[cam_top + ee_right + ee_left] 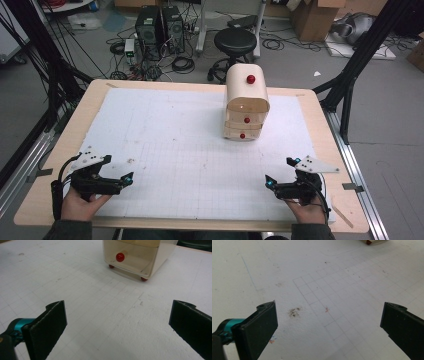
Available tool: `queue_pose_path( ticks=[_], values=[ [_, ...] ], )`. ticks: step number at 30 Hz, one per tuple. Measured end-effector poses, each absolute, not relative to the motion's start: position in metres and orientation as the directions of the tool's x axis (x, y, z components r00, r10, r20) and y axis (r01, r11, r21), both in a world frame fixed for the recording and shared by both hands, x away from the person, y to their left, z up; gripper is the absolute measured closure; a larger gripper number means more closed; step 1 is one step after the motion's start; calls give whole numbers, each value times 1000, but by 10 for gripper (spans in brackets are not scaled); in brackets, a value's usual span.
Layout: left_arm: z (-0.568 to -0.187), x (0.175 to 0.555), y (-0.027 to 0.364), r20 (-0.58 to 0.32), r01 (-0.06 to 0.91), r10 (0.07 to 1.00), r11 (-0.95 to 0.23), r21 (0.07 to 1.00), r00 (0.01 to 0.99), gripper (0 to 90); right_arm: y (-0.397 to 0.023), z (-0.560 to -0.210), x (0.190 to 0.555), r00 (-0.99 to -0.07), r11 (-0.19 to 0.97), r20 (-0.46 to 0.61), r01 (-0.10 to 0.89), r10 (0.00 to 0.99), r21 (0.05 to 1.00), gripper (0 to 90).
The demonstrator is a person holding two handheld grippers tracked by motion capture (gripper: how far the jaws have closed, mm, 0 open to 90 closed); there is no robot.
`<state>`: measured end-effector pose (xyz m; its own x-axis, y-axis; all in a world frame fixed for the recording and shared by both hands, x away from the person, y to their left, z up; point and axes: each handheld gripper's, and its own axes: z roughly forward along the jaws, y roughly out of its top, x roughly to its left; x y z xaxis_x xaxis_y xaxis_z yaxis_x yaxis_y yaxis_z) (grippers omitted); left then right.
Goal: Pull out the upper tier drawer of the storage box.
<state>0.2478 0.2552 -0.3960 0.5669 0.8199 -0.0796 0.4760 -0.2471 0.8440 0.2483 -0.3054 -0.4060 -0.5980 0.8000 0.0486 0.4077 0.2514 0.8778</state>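
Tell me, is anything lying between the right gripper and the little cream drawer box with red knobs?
Nothing: in the right gripper view, bare white gridded board runs from the open right gripper to the cream drawer box.

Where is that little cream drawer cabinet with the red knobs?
In the high view the drawer cabinet stands on the white mat's far side, right of centre, ahead of the right gripper.

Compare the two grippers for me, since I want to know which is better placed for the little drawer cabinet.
The right gripper lies nearer the drawer cabinet, and its view faces the cabinet's red knob; the left gripper lies farther off and looks mainly at the white mat. Both are open and hold nothing.
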Motion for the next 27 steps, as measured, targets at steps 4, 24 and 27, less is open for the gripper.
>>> queue_pose_path(
  ticks=[4,24,27],
  values=[
    [-397,250,255,-79,477,820,-249,843,567,17,-306,-407,249,-601,257,46,408,798,876,3],
    [-398,250,259,-82,478,822,-243,844,563,17,-301,-406,249,-618,270,34,391,786,880,3],
    [-399,249,260,-83,481,825,-242,843,560,17,-299,-405,249,-624,271,32,384,781,883,3]
  ],
)
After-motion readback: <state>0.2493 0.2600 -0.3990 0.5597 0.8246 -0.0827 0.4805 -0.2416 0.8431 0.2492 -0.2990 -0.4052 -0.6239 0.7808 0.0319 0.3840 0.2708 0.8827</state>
